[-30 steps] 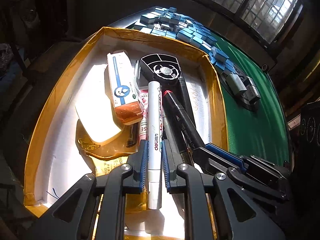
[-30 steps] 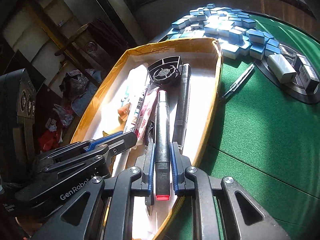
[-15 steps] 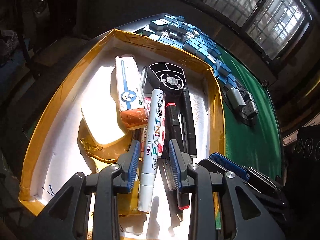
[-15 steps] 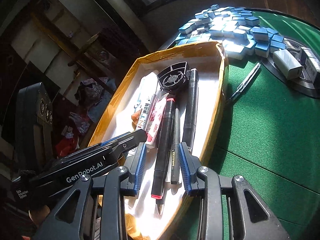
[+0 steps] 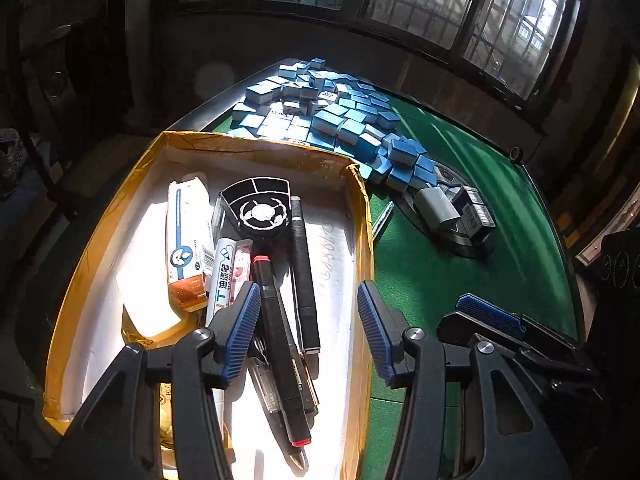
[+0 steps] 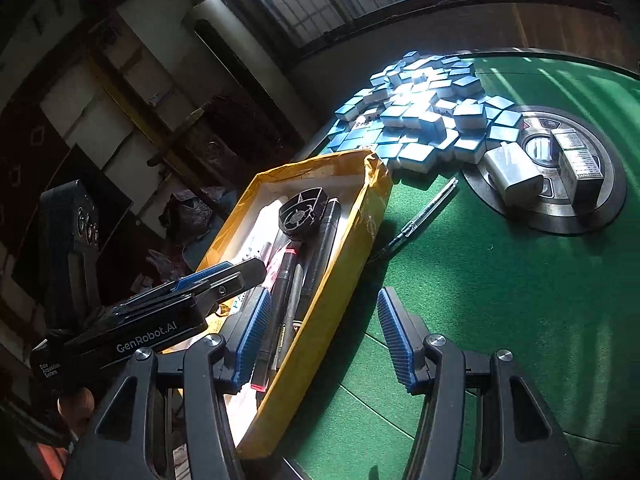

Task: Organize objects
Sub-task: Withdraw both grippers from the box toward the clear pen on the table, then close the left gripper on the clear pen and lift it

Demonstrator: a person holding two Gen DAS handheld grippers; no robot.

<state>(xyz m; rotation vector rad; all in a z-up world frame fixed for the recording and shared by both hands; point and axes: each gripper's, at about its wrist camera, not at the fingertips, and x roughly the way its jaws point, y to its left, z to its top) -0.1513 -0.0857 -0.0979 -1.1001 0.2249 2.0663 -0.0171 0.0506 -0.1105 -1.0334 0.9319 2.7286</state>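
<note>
Your left gripper (image 5: 306,330) and right gripper (image 6: 322,338) have just been opening; both gape wide, holding nothing. The white marker (image 5: 222,278) and black marker (image 5: 276,332) lie in the yellow box (image 5: 360,208), just left of the green table (image 6: 500,280).

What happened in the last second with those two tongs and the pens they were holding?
Both let go. The left tongs released the white paint marker, the right tongs the black red-tipped marker; both now lie in the yellow box. The jaws have just been opening, nothing pinched, and both tongs drew back. The blue tiles and loose pen stayed put.
</note>
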